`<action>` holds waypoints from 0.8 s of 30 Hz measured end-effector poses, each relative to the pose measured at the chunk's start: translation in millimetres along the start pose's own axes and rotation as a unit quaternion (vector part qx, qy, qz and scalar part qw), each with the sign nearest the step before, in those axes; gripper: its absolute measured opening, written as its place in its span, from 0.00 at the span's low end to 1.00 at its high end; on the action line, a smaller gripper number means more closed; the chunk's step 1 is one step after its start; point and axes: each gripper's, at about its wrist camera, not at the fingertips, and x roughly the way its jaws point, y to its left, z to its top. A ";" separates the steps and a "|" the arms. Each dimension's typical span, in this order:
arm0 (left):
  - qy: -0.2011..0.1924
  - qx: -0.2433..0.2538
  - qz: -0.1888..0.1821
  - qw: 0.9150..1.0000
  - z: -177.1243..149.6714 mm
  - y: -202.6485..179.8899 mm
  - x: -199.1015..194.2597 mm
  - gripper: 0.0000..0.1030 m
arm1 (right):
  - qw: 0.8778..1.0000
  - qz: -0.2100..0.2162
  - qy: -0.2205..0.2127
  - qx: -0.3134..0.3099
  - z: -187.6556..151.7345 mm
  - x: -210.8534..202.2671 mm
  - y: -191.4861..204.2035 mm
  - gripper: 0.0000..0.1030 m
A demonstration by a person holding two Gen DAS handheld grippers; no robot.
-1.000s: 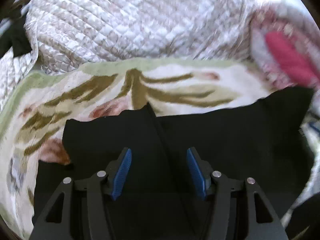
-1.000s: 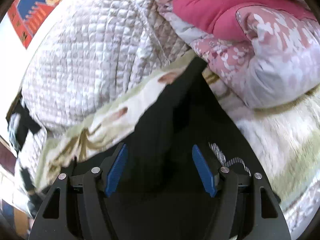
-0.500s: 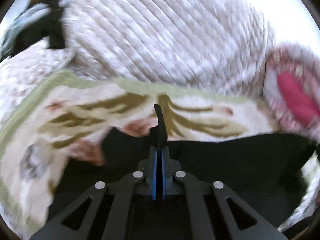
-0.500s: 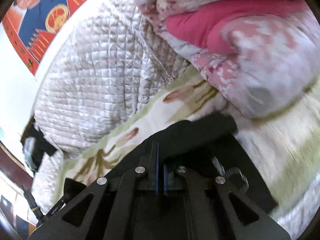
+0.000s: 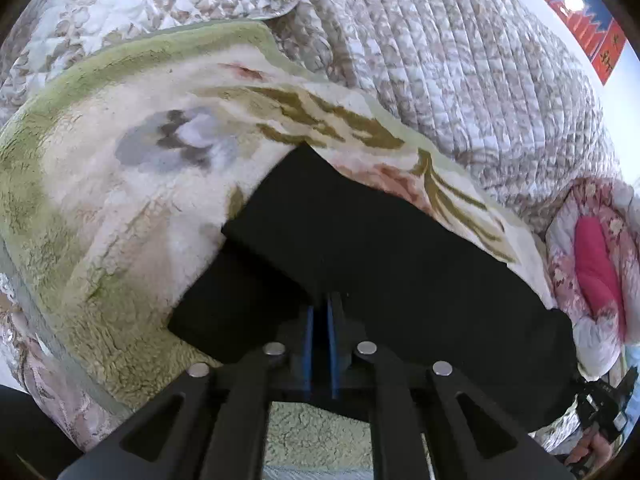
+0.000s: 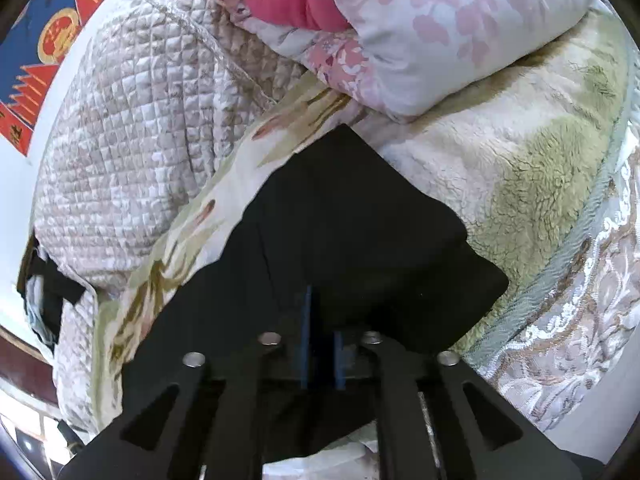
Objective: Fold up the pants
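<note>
Black pants pinched in both claws on blanket.

Around the black pants the fleece blanket lies low and bare from 7 to 11 o'clock, leaving room to pass. The heaped grey quilt walls off 12 to 2 o'clock, and the pink floral duvet bulks just beside the pants' far corner.

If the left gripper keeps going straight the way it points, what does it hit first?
Most likely the black pants that the left gripper already pinches; beyond them lies the fleece blanket. Depth is hard to judge.
</note>
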 end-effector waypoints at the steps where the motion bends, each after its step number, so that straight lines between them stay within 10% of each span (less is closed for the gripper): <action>1: -0.003 0.000 0.004 1.000 0.4 0.5 0.7 0.21 | 1.000 0.004 -0.004 -0.003 -0.4 -0.5 0.3 0.18; 6: -0.001 -0.014 0.002 1.000 2.1 7.5 7.2 0.28 | 0.999 0.004 -0.023 -0.022 -1.6 -3.9 5.3 0.17; 8: -0.008 0.011 0.024 1.000 4.9 0.8 9.3 0.04 | 0.999 0.003 -0.026 -0.031 -0.2 -3.3 8.9 0.02; 16: -0.059 0.029 0.017 0.998 17.3 -3.9 -27.5 0.04 | 0.999 0.006 -0.040 -0.024 -0.4 -36.6 13.9 0.02; 24: -0.003 0.021 0.038 0.999 3.2 5.4 -12.6 0.04 | 0.999 -0.040 0.004 0.005 -17.6 -25.3 -1.5 0.02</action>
